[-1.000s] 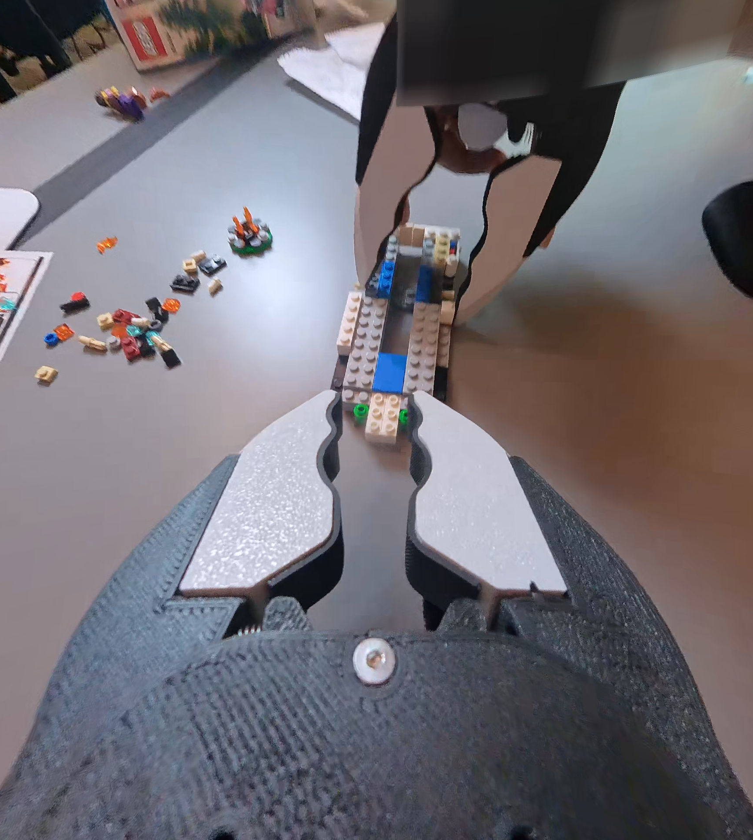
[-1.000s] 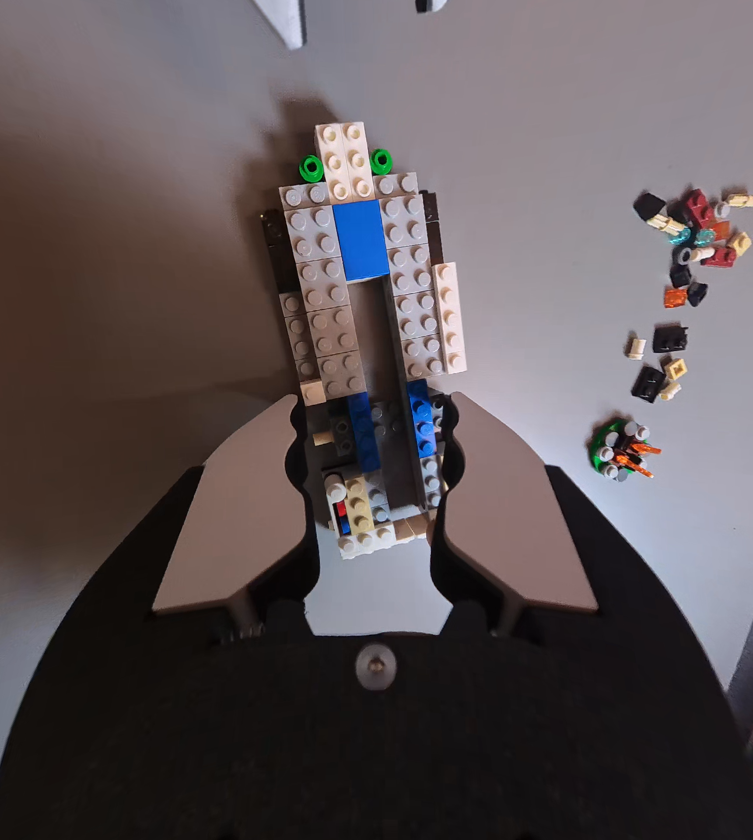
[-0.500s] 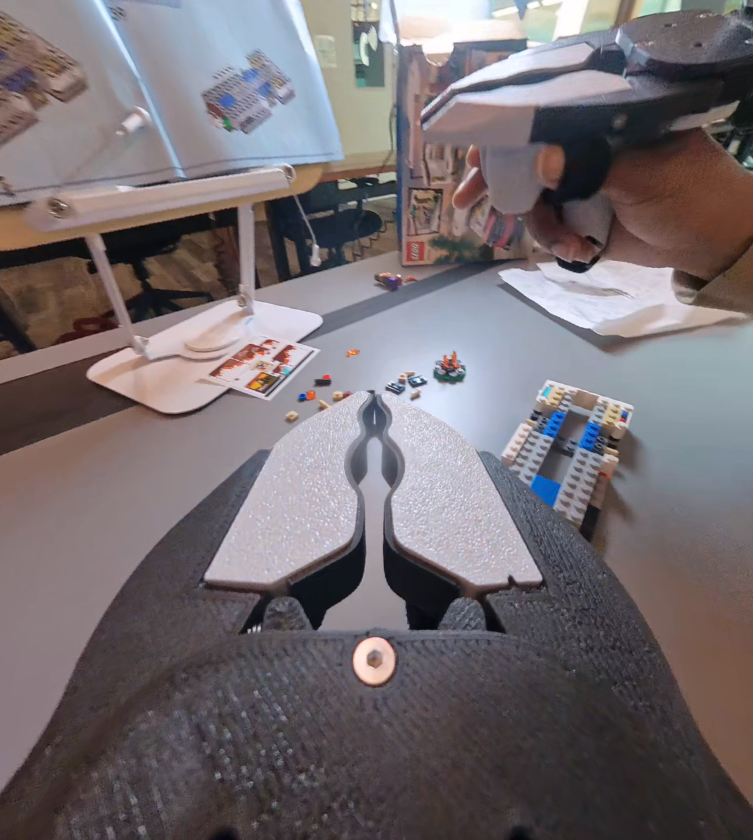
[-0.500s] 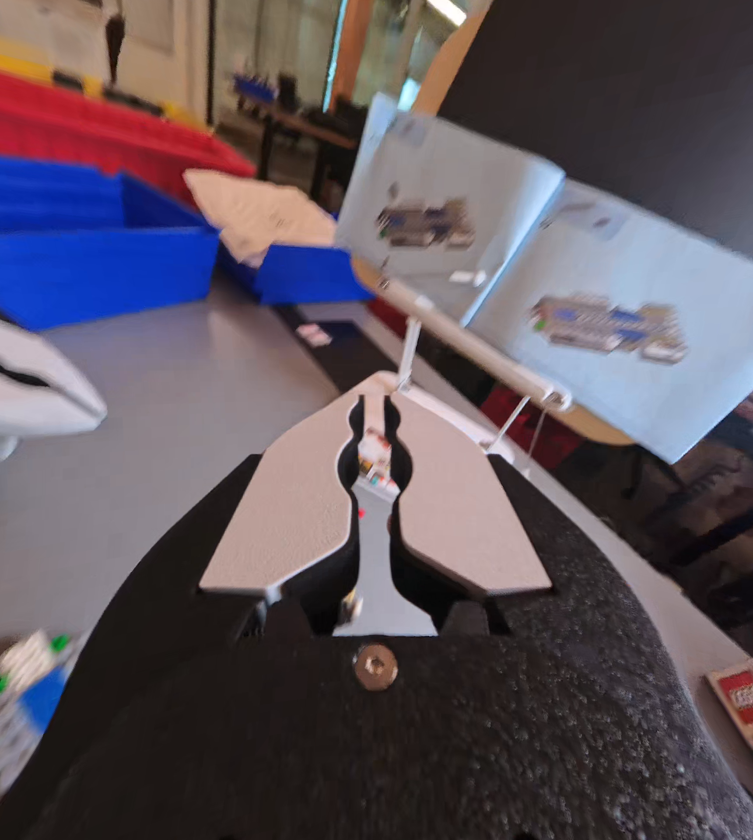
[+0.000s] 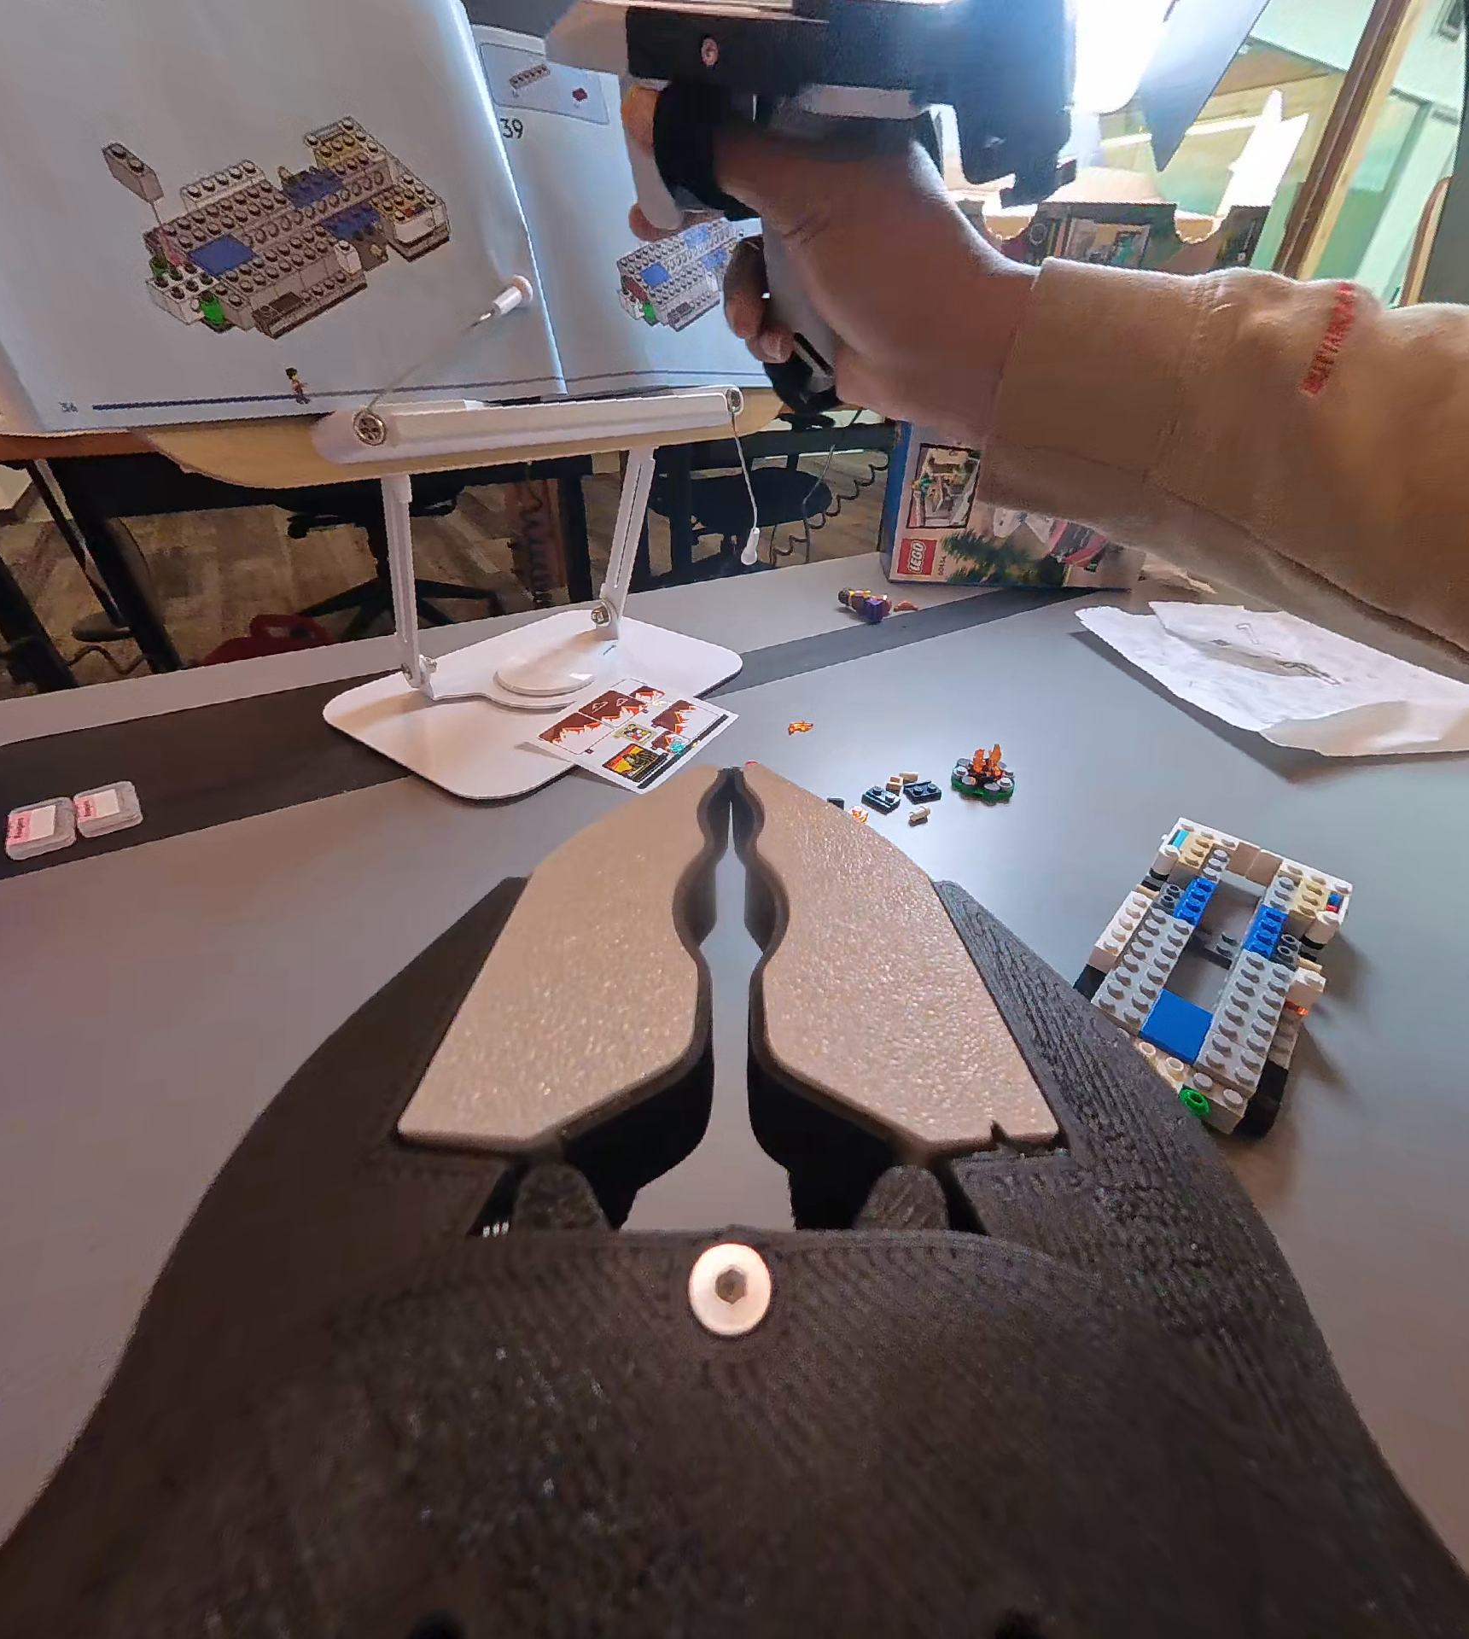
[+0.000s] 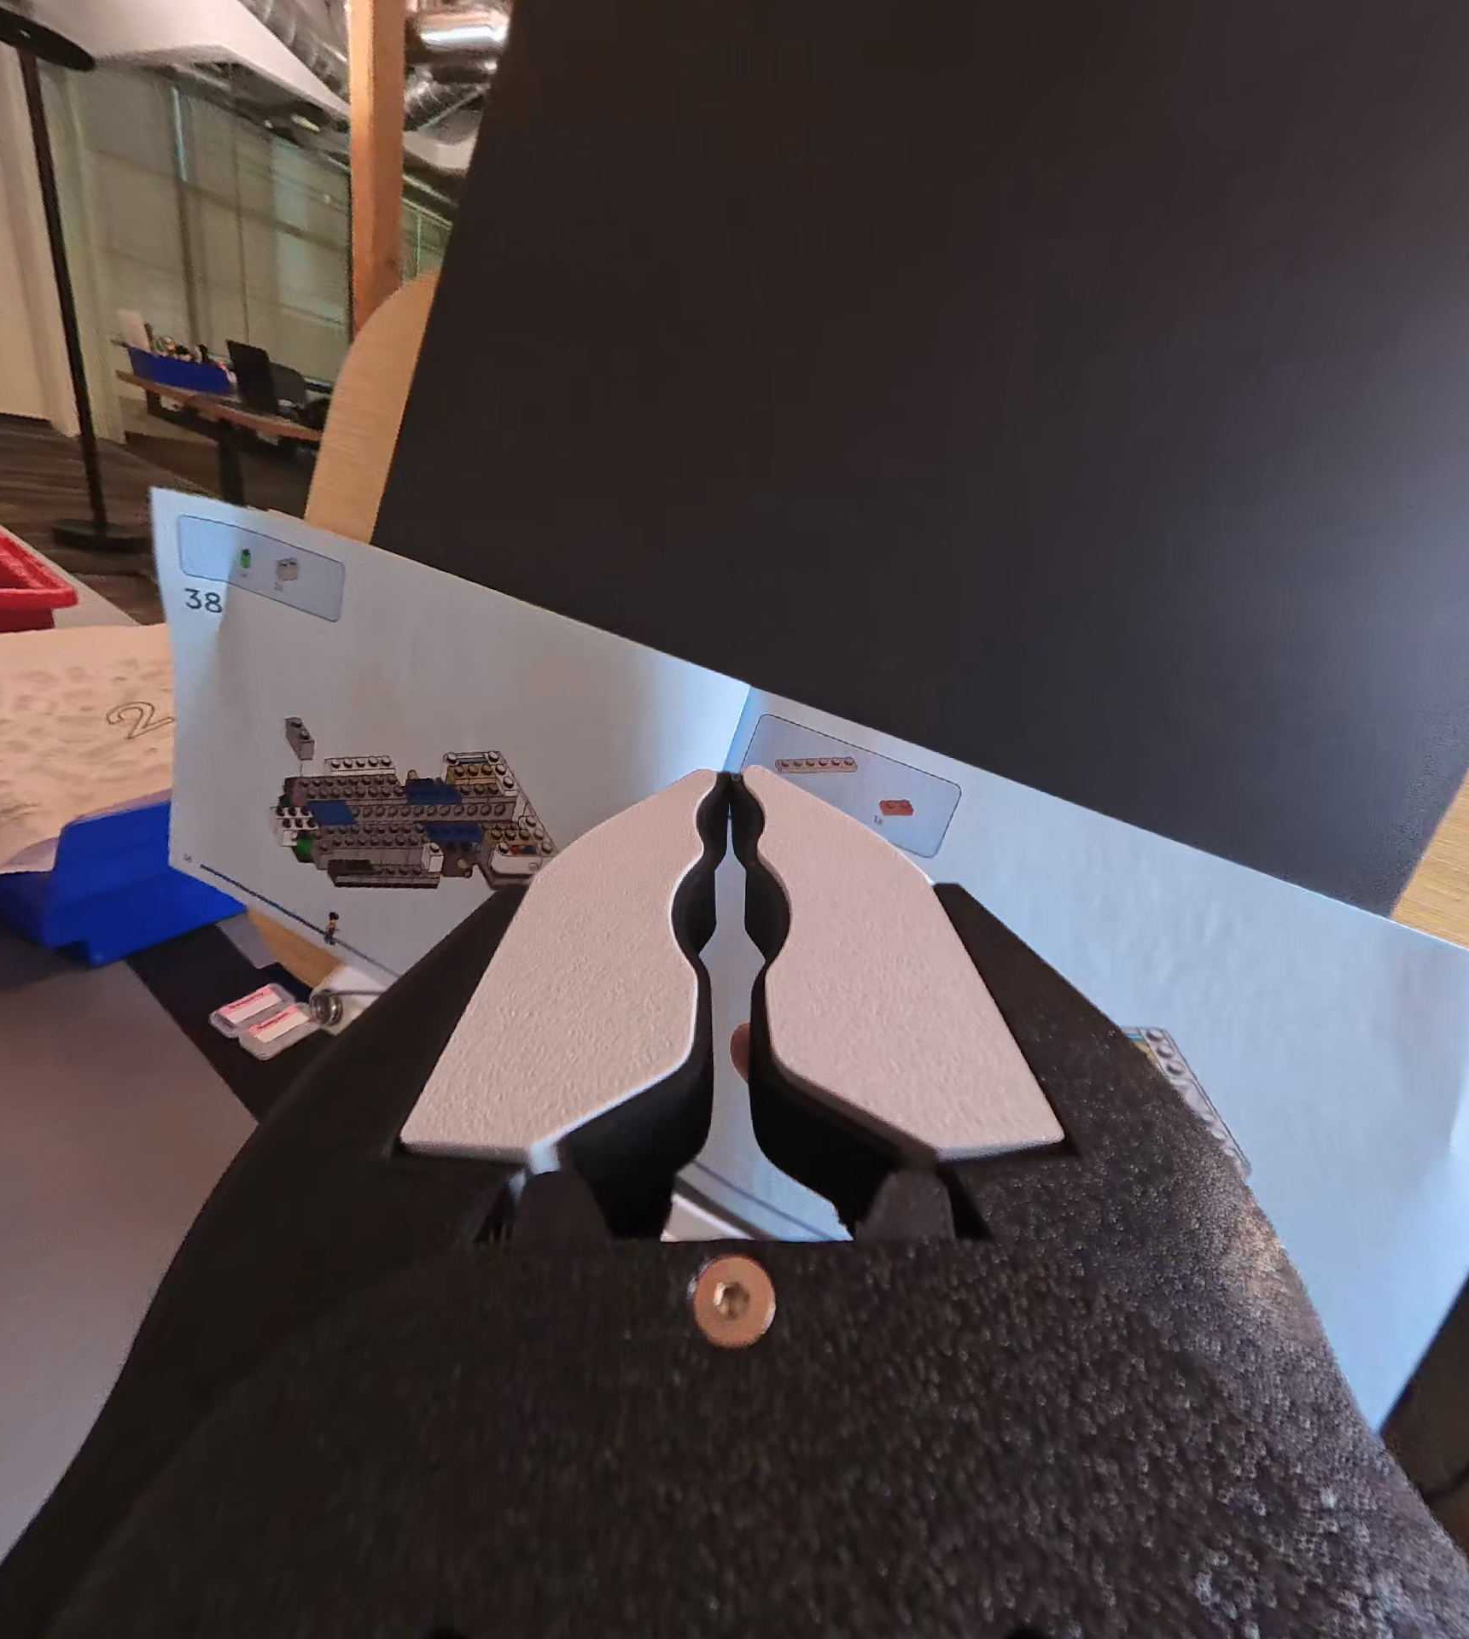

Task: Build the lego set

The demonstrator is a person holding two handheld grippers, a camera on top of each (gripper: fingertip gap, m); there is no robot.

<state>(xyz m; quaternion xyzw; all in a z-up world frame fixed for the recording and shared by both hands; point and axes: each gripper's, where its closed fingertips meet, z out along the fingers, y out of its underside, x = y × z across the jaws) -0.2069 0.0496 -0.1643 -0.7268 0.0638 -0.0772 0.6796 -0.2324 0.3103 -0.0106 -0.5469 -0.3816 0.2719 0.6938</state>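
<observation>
— How do we hold our two grippers?

— Our left gripper (image 5: 731,779) hangs low over the grey table (image 5: 181,1020), its tips pressed together with nothing between them. Our right gripper (image 6: 732,780) is lifted high; its tips are also pressed together on nothing, and it points at the open instruction booklet (image 6: 535,754). In the left wrist view we see the hand (image 5: 872,293) with a beige sleeve (image 5: 1289,461) that grips its handle.

— And what lies on the table?

— The brick model (image 5: 1209,967) rests on the table to the right of our left gripper, apart from it. Loose small bricks (image 5: 899,795) lie beyond the tips, near the sticker sheet (image 5: 637,732) and the white stand (image 5: 482,727) carrying the booklet. A toy box (image 5: 979,523) stands at the far edge. Behind are blue bins (image 6: 119,878) and office desks.
</observation>
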